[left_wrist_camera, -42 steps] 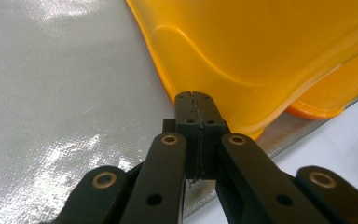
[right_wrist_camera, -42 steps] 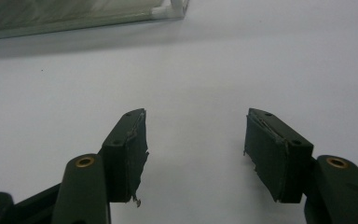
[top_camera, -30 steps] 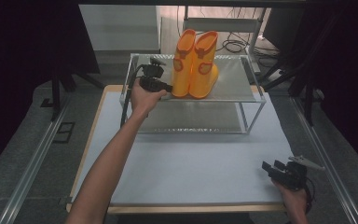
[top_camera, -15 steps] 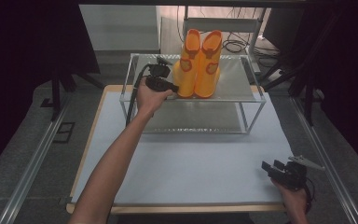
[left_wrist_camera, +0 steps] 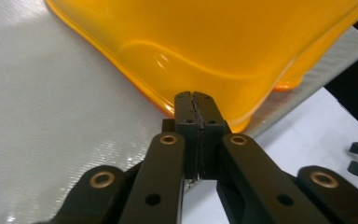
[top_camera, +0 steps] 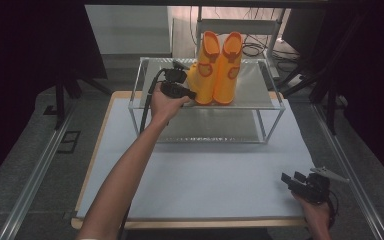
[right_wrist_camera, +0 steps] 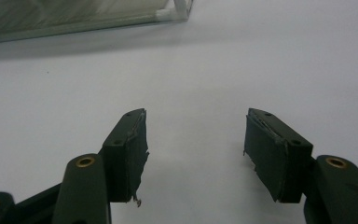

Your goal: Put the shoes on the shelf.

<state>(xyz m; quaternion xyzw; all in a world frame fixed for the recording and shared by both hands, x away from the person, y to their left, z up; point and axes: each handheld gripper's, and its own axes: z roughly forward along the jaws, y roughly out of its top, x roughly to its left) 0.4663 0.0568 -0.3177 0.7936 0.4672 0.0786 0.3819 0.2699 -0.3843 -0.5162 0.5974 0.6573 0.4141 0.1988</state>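
A pair of orange rubber boots (top_camera: 216, 70) stands upright on the top shelf of a metal rack (top_camera: 260, 85). My left gripper (top_camera: 192, 94) reaches in from the left, its tips against the left boot's sole. In the left gripper view the jaws (left_wrist_camera: 194, 95) lie pressed together at the rim of the orange sole (left_wrist_camera: 205, 42). They have just eased apart by a hair, and I see nothing between them. My right gripper (top_camera: 286, 179) rests low at the table's near right corner, and its pads (right_wrist_camera: 196, 135) stand wide apart over the bare white surface.
The rack has a lower shelf (top_camera: 210, 131) and thin corner posts. It stands at the back of the white table top (top_camera: 205, 175). Cables and dark stands lie beyond the table, and rails run along both sides.
The boots have slid and turned a little to the right on the shelf, and the left hand followed them. The right gripper has not moved.
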